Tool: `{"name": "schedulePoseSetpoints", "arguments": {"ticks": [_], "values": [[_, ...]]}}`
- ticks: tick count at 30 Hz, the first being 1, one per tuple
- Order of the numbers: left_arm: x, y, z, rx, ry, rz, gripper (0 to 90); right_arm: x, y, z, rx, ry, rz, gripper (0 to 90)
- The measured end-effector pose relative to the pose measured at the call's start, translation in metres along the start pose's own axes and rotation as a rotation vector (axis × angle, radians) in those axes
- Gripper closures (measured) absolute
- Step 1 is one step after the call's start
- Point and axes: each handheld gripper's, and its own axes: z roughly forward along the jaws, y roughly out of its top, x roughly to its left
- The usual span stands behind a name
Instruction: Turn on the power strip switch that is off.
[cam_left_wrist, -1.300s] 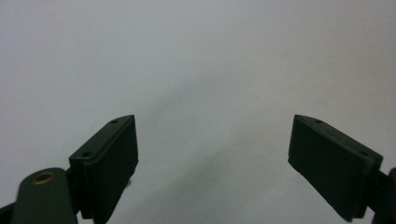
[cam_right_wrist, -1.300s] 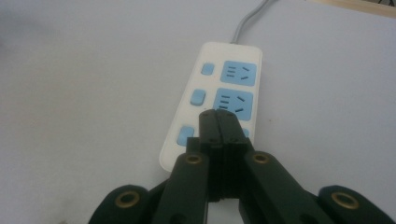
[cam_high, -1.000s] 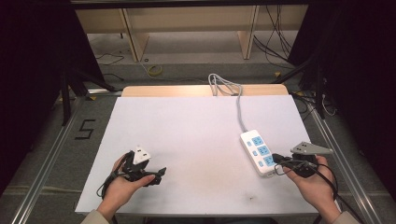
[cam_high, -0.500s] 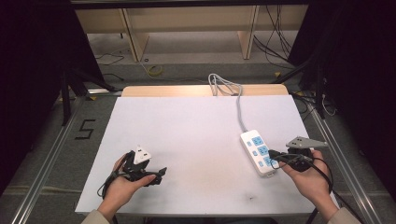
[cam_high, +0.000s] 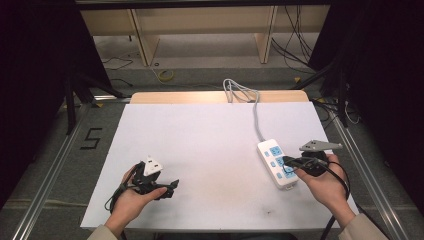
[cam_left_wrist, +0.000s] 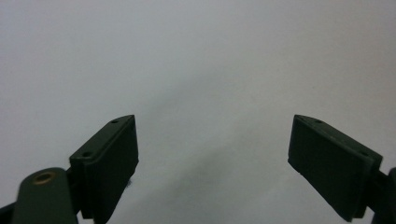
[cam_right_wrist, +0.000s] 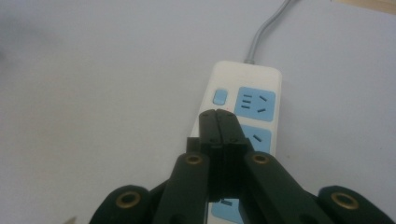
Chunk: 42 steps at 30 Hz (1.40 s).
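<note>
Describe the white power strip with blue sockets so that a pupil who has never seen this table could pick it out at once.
Start at the large white table and go to its right side, near the person's right hand. There lies the white oblong plastic power strip, a grey cable running from its far end off the back edge. Its pale blue sockets and small blue button set it apart; the shut right gripper hovers over it.

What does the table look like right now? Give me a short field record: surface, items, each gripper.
surface: white table, mostly bare
power strip: white with blue sockets, flat on the table's right side, grey cord running off the far edge
left gripper: held low over the near left of the table, jaws wide apart, nothing between them
right gripper: jaws closed together, tips over the power strip's middle; contact cannot be told
hands: one on each gripper, entering from the near edge
</note>
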Motion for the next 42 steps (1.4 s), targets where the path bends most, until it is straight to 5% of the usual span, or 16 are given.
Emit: {"name": "schedulePoseSetpoints", "arguments": {"ticks": [42], "values": [[0.0,0.0,0.001,0.002,-0.007,-0.004,15.8,-0.001,0.026,0.025,0.115,-0.001,0.007,90.0]]}}
